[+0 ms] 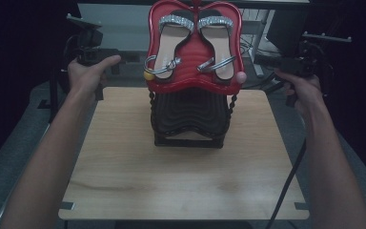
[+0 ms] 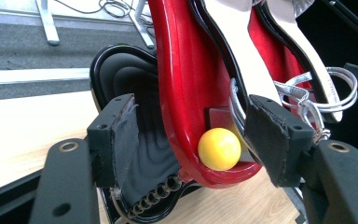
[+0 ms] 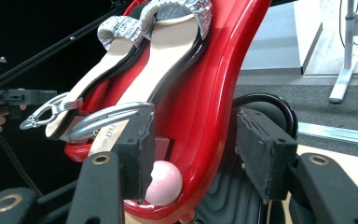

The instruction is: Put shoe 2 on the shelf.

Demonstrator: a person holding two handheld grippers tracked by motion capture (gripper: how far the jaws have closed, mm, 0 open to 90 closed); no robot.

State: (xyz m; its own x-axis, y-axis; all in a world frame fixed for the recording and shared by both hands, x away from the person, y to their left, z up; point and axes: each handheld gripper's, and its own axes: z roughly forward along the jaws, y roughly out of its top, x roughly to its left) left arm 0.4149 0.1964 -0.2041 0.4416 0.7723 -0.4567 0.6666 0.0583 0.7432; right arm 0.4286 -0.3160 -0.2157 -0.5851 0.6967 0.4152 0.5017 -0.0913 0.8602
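A: Red tray [image 1: 195, 81] atop black stand [image 1: 190, 119], mid-table [image 1: 124, 167], sandals [image 1: 171, 43] on it

B: Left gripper [image 2: 193, 135] and right gripper [image 3: 193, 144]: jaws released, straddling tray's lower corners, gripping nothing

I see the red tray [image 1: 195, 78] tilted up on a black stand [image 1: 190, 119] at the far middle of the counter [image 1: 181, 181]. Two sandals [image 1: 195, 43] lie side by side on the tray. My left gripper [image 1: 88, 45] hangs left of the tray, my right gripper [image 1: 310, 57] right of it, both clear of the tray. A yellow ball [image 1: 148, 75] and a pink ball [image 1: 240, 77] sit at the tray's lower corners.
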